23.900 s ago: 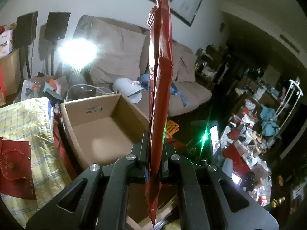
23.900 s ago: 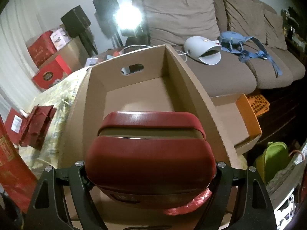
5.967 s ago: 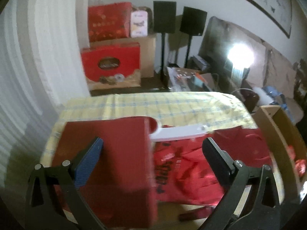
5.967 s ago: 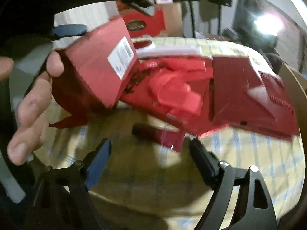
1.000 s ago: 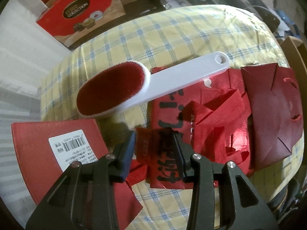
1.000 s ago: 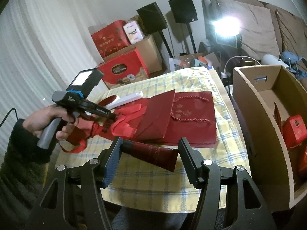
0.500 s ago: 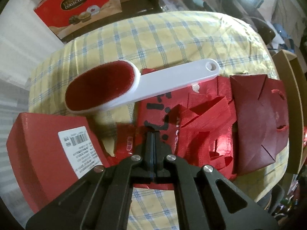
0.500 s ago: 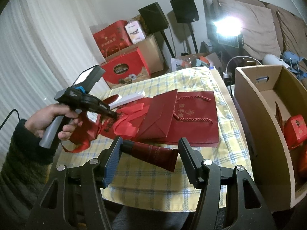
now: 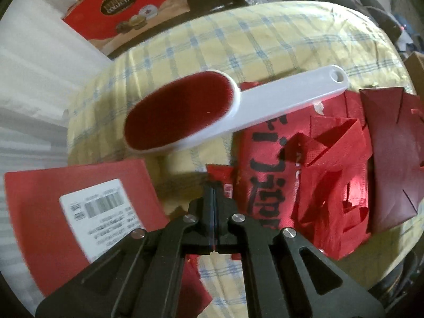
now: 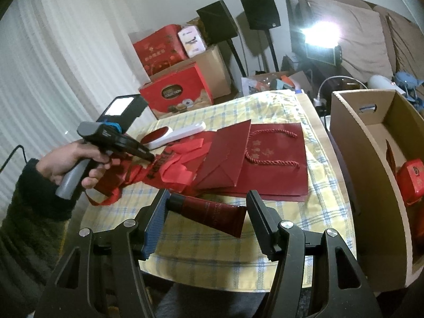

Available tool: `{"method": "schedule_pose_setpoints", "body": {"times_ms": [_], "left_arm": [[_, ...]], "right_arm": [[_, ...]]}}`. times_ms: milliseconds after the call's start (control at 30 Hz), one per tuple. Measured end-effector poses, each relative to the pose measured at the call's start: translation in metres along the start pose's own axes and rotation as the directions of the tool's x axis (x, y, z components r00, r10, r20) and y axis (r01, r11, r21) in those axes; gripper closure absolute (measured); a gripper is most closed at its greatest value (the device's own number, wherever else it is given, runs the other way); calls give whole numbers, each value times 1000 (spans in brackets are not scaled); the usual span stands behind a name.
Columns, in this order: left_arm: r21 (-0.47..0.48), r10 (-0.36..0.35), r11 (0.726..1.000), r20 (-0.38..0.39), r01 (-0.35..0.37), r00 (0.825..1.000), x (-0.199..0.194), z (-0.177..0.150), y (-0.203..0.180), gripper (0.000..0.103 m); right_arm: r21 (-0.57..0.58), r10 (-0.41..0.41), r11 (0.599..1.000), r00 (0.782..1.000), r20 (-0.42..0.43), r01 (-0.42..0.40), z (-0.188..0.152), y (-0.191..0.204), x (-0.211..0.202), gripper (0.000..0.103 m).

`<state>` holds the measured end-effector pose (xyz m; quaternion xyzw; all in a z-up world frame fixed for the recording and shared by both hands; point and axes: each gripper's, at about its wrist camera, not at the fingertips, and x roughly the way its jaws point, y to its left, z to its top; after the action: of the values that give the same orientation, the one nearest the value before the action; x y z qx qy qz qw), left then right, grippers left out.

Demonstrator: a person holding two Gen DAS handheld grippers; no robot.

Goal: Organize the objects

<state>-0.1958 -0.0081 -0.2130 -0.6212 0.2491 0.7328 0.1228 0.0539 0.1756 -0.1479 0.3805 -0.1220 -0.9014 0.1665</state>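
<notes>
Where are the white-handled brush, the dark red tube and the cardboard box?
brush point(image 9: 278, 103), left wrist view, white handle
dark red tube point(image 10: 212, 213), right wrist view, middle of body
cardboard box point(image 10: 352, 137), right wrist view, near side wall

The left gripper point(image 9: 214, 185) has closed: a second ago its fingers point(image 9: 209, 198) stood apart over a small red packet point(image 9: 224, 176) on the table point(image 9: 265, 39); now they are pressed together on that packet's edge, with no gap showing. Twenty-four seconds ago this gripper held a tall red pouch upright above the cardboard box point(image 10: 371, 145), and the right gripper point(image 10: 205, 206) held a red case there; now a dark red tube point(image 10: 212, 212) sits between its fingers.
</notes>
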Motion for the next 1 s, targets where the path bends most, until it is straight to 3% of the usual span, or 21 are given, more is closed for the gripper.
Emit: {"method": "schedule_pose_setpoints", "body": {"times_ms": [100, 267, 400, 500, 600, 767, 800, 867, 900, 1000], "left_arm": [[14, -53, 998, 1, 53, 999, -2, -2, -4, 99], [51, -21, 998, 18, 20, 1000, -2, -5, -15, 92], [60, -122, 991, 4, 121, 993, -2, -6, -22, 88], [74, -40, 997, 21, 38, 999, -5, -6, -27, 79], [49, 12, 999, 58, -15, 998, -13, -7, -21, 75], [65, 77, 995, 51, -81, 996, -11, -6, -19, 71], [68, 91, 993, 49, -94, 995, -10, -8, -20, 67], [85, 125, 988, 48, -129, 991, -4, -9, -26, 42], [86, 170, 981, 67, -176, 983, -3, -10, -29, 37], [63, 156, 985, 69, -160, 985, -6, -13, -26, 35]], "right_arm": [[3, -3, 1000, 1000, -2, 3, 0, 0, 0, 42], [4, 0, 1000, 1000, -6, 0, 1, -2, 1, 42], [-5, 4, 1000, 1000, -17, -4, -1, 2, 2, 42], [-11, 1, 1000, 1000, -20, -2, 0, 6, 3, 42], [-13, -3, 1000, 1000, -13, 3, 0, 7, 0, 42], [-4, 2, 1000, 1000, -21, -2, 2, 5, 1, 42], [-6, 5, 1000, 1000, -19, -5, 2, 6, 1, 42], [-13, 7, 1000, 1000, -12, -7, 4, 7, -1, 42], [-17, 7, 1000, 1000, -9, -7, 4, 7, -2, 42], [-13, 9, 1000, 1000, -1, -9, 6, 5, -5, 42]]}}
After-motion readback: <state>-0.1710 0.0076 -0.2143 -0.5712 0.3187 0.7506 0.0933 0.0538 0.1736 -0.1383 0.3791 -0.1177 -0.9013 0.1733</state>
